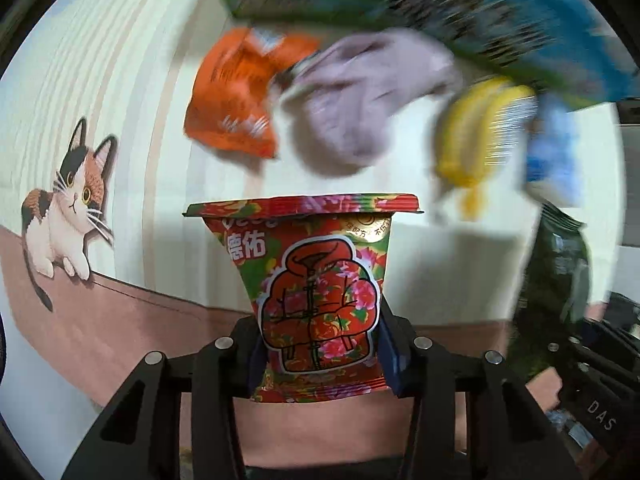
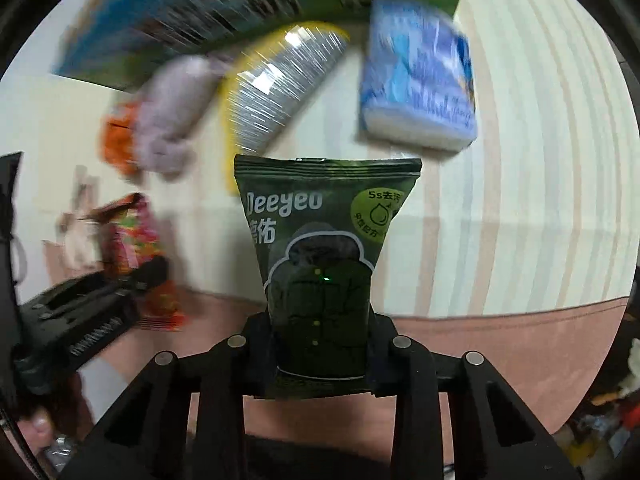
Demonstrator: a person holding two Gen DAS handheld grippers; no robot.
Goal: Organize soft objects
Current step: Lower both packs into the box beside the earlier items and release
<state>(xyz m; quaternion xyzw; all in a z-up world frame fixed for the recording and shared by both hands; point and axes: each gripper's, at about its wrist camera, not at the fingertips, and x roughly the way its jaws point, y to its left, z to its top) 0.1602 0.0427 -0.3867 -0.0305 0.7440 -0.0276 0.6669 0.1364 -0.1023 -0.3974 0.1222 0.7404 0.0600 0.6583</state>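
My left gripper [image 1: 320, 354] is shut on a red floral packet [image 1: 316, 280] and holds it upright above the table. My right gripper [image 2: 322, 354] is shut on a dark green packet [image 2: 320, 260], also upright. Each held packet shows blurred in the other view: the green packet [image 1: 560, 272] at the right, the red packet [image 2: 136, 256] with the left gripper's body at the left. Beyond lie an orange packet [image 1: 236, 92], a grey-lilac cloth [image 1: 352, 100], a yellow-edged packet [image 1: 480, 132] and a blue-white tissue pack [image 2: 420, 76], all blurred.
A striped cream tablecloth [image 2: 540, 160] with a cat picture [image 1: 68, 208] and pink border covers the table. A blue and green box [image 1: 460, 0] stands at the far edge. Clutter [image 2: 624, 400] lies past the right edge.
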